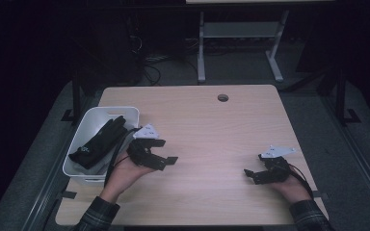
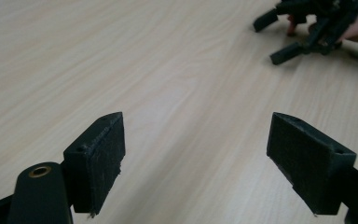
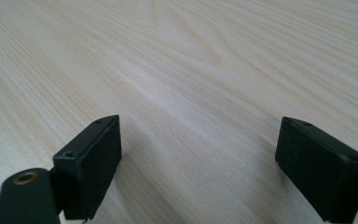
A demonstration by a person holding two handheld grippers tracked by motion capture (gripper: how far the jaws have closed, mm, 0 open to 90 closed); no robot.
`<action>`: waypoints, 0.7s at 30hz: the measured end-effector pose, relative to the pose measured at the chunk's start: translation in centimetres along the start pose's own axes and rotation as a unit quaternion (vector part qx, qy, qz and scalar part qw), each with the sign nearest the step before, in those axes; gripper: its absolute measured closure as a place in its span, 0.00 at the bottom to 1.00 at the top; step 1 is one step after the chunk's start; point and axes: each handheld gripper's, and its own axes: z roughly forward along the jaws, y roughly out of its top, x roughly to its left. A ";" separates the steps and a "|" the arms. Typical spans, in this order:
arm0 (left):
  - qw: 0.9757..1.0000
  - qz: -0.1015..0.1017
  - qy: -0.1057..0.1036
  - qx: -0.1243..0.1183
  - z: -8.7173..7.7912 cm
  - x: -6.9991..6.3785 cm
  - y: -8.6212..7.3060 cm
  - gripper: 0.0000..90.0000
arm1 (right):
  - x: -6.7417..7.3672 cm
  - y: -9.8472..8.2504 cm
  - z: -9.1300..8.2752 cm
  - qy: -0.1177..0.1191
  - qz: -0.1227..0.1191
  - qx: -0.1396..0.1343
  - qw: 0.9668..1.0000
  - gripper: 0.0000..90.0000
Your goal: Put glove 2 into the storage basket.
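A white bin (image 1: 131,114) stands at the table's left edge with a black glove (image 1: 99,142) draped inside it. Just right of the bin, my left gripper (image 1: 166,152) is held open over bare wood, its jaws wide apart with nothing between them (image 2: 196,163). Near the table's right front, my right gripper (image 1: 254,167) is open too and empty (image 3: 198,165), low over the tabletop. The left gripper view also catches the right gripper (image 2: 279,39) farther off, in a hand.
The light wooden table (image 1: 207,130) has a round cable hole (image 1: 223,97) near its far edge. Behind it on the dark floor are a white desk frame (image 1: 201,53) and cables (image 1: 151,72).
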 end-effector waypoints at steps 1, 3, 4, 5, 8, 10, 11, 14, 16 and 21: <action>1.000 0.005 -0.003 0.006 0.6 -0.2 -0.1 0.21 | 0.0 0.0 0.0 0.000 0.000 0.000 1.000 0.16; 1.000 0.005 -0.009 0.017 1.7 -0.8 -0.5 0.20 | 0.0 0.0 0.0 0.001 0.000 0.000 1.000 0.16; 1.000 0.009 -0.012 0.022 2.2 -0.9 -0.6 0.20 | 0.0 0.0 0.0 0.000 0.000 0.000 1.000 0.16; 1.000 0.009 -0.014 0.026 2.7 -1.1 -0.9 0.19 | 0.0 0.0 0.0 0.001 0.000 0.001 1.000 0.16; 0.999 0.020 -0.010 0.040 4.0 -1.4 -1.5 0.18 | 0.0 0.0 0.0 0.001 0.001 0.001 1.000 0.16; 0.999 0.020 -0.010 0.047 4.6 -1.5 -1.9 0.18 | 0.0 0.0 0.0 0.001 0.001 0.000 1.000 0.16; 0.998 0.022 -0.011 0.050 5.0 -1.5 -2.1 0.18 | 0.0 0.0 0.0 0.002 0.001 0.001 1.000 0.16; 0.997 0.025 -0.013 0.066 5.8 -1.6 -2.5 0.18 | 0.1 0.0 0.0 0.002 0.001 0.001 1.000 0.16; 0.997 0.022 -0.014 0.068 6.1 -1.6 -2.7 0.18 | 0.1 0.0 0.0 0.002 0.001 0.001 1.000 0.16; 0.997 0.022 -0.013 0.076 6.6 -1.3 -3.3 0.18 | 0.1 0.0 0.0 0.003 0.000 0.001 1.000 0.16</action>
